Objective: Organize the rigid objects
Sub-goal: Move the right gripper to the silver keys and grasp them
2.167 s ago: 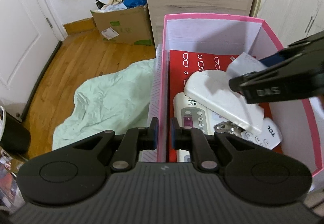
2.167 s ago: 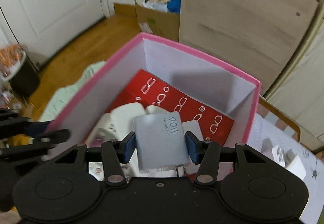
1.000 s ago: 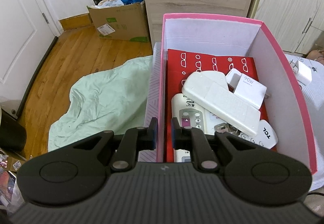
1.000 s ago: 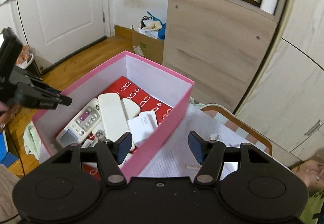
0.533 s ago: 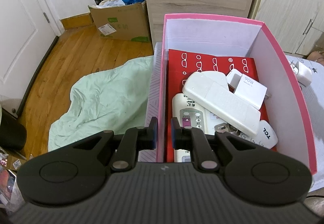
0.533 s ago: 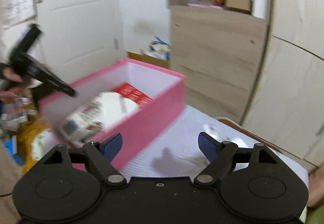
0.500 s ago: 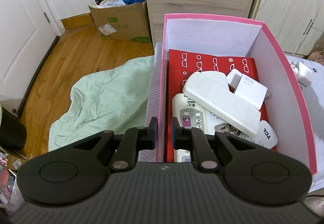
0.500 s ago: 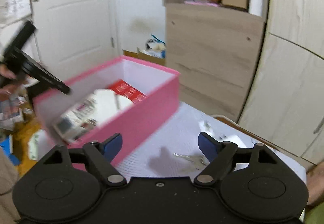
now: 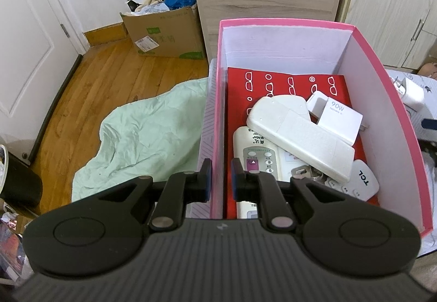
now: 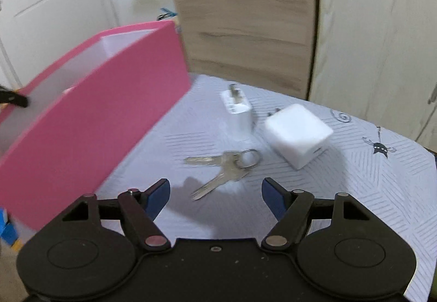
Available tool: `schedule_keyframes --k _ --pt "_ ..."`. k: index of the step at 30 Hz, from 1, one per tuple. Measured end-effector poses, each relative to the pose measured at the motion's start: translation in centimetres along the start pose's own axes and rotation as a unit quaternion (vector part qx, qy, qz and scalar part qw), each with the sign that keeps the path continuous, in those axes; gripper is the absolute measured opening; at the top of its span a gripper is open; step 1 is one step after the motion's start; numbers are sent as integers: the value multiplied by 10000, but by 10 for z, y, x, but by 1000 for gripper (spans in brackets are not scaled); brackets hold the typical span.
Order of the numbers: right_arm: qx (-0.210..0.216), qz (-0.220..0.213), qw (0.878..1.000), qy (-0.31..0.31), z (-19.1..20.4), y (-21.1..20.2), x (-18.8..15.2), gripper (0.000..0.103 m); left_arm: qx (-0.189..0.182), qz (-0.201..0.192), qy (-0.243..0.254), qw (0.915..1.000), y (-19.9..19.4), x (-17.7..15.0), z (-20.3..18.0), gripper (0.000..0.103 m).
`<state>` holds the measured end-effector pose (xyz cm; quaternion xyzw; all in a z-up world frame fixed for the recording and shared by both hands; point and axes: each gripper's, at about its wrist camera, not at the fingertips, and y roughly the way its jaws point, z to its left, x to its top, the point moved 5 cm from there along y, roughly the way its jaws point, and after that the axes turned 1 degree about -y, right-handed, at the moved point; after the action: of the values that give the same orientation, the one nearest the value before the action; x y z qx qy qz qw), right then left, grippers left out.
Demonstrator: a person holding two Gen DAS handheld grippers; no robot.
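Note:
My left gripper (image 9: 220, 176) is shut on the left wall of the pink box (image 9: 382, 116), one pad inside and one outside. The box holds a red booklet (image 9: 286, 83), a long white remote (image 9: 300, 135), a 90W charger (image 9: 338, 116), a TCL remote (image 9: 364, 181) and a buttoned remote (image 9: 254, 154). My right gripper (image 10: 215, 188) hovers low over the table beside the pink box (image 10: 103, 116); its jaws are closing with nothing between them. Just ahead of it lie a bunch of keys (image 10: 226, 165), a slim white plug (image 10: 237, 110) and a white cube charger (image 10: 297, 132).
A striped white cloth (image 10: 368, 192) covers the table. Wooden cabinets (image 10: 240, 15) stand behind it. On the wooden floor to the left lie a pale green sheet (image 9: 142, 138) and a cardboard box (image 9: 164, 31) of clutter. A white door (image 9: 24, 28) is at the far left.
The right gripper left the 90W charger in the box, drew back out, swung right and sank toward the keys and chargers on the table. The left gripper kept its hold on the box wall.

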<state>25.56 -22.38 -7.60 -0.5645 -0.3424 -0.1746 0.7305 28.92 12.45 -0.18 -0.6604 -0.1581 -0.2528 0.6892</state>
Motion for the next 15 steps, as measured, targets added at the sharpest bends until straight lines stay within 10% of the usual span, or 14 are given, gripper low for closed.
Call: schedule_keyframes --k 5,11,15 --pt "-475 -389 9971 -445 4 28 3 80 34 -10 30 10000 0 0 -1 12" --pt "-310 -460 9979 -341 3 12 15 7 33 -18 41 10000 -1 -1 -1 12" --pt "-164 -408 9990 -51 -1 5 21 3 40 -21 48 10000 -1 -1 0 12"
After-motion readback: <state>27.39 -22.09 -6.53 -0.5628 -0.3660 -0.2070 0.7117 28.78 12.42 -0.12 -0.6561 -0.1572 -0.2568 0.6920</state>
